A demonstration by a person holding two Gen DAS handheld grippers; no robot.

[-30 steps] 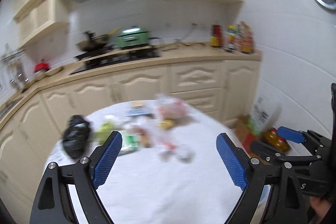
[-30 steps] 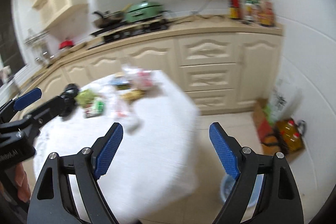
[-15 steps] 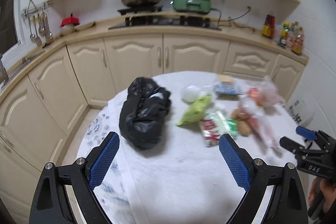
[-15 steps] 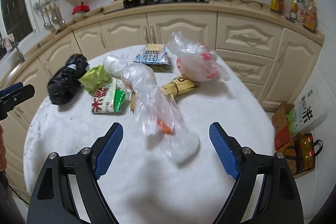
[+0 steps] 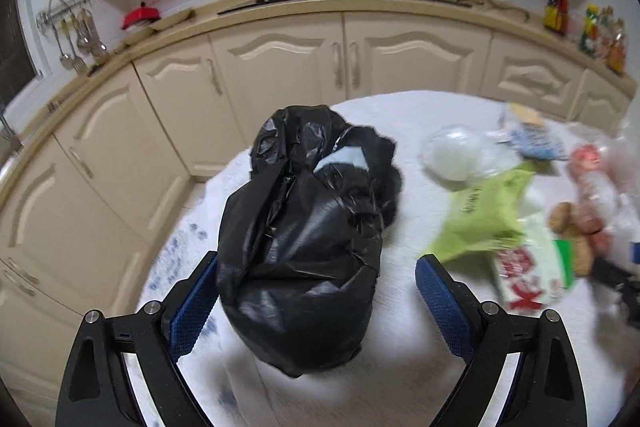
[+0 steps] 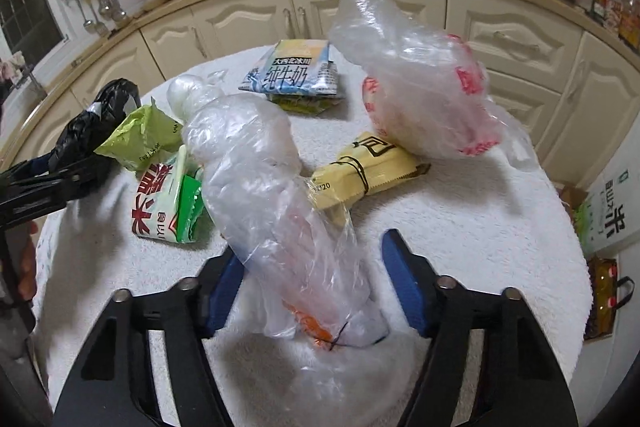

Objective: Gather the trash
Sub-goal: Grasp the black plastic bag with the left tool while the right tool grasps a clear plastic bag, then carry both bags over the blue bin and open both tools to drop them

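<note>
Both claws stand spread wide over the white-clothed table (image 6: 460, 211): the left gripper (image 5: 316, 301) straddles a black trash bag (image 5: 304, 227), its left pad perhaps touching. Between the right gripper's (image 6: 316, 287) pads lies a clear plastic bag (image 6: 264, 195), ungripped, beside a green wrapper (image 6: 140, 139) and yellow packet (image 6: 364, 167).

Both wrist cameras look down and forward along their fingers, close above the round white-clothed table (image 5: 400, 347), facing the cream cabinets. The left view centres the crumpled black plastic bag (image 5: 304, 239). That bag (image 6: 96, 115) sits at the right view's left edge.
</note>
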